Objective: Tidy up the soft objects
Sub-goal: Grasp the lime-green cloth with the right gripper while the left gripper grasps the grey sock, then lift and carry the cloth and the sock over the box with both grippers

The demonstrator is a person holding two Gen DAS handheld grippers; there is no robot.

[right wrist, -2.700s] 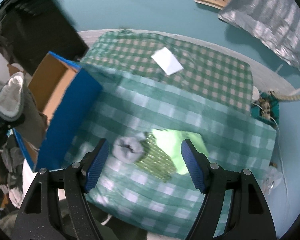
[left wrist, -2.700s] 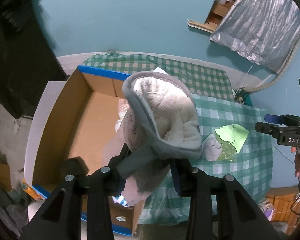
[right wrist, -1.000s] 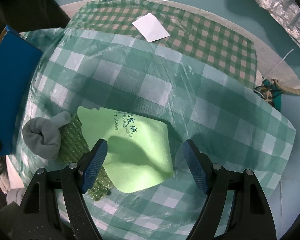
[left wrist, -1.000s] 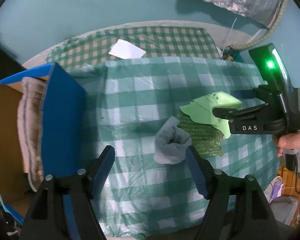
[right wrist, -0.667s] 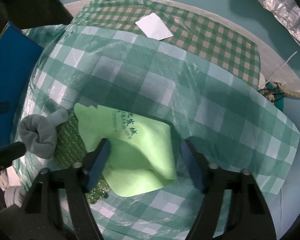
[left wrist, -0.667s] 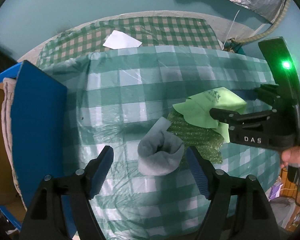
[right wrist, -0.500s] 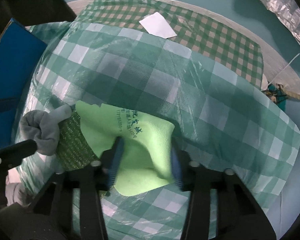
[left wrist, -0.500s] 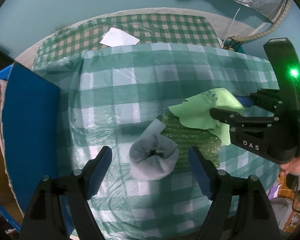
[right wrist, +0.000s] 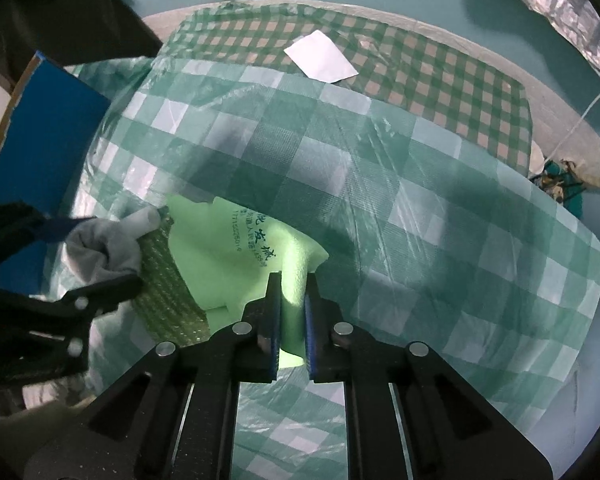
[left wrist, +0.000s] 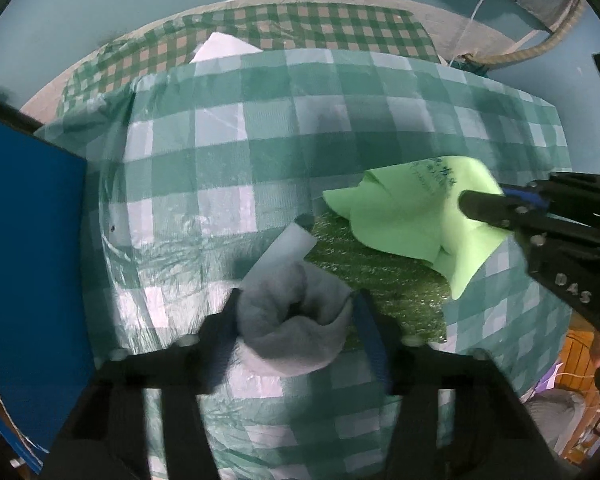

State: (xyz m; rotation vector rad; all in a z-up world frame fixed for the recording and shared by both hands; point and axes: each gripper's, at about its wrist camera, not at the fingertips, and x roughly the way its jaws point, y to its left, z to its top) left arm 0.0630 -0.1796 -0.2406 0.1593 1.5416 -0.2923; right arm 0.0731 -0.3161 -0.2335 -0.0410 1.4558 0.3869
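A rolled grey sock [left wrist: 296, 320] lies on the green-checked tablecloth [left wrist: 220, 160]. My left gripper [left wrist: 296, 308] points straight down over the sock. Its jaws are closing, the sock is between them, and both pads touch its sides. To the right, a light green cloth [left wrist: 412, 216] with printed characters lies partly over a glittery green sheet [left wrist: 380, 276]. My right gripper [right wrist: 293, 284] is shut on a bunched fold of the light green cloth [right wrist: 236, 256]. The right wrist view also shows the sock [right wrist: 104, 248] at its left edge inside the left gripper [right wrist: 96, 254].
A cardboard box with a blue outer wall [left wrist: 28, 240] stands at the table's left edge. A white paper [right wrist: 320, 56] lies on the far, smaller-checked cloth. A silver foil sheet [right wrist: 572, 12] and a rope lie on the teal floor at the back right.
The left gripper came down around the grey sock and its jaws narrowed onto it. The right gripper's jaws went from wide open to shut, pinching the green cloth into a fold.
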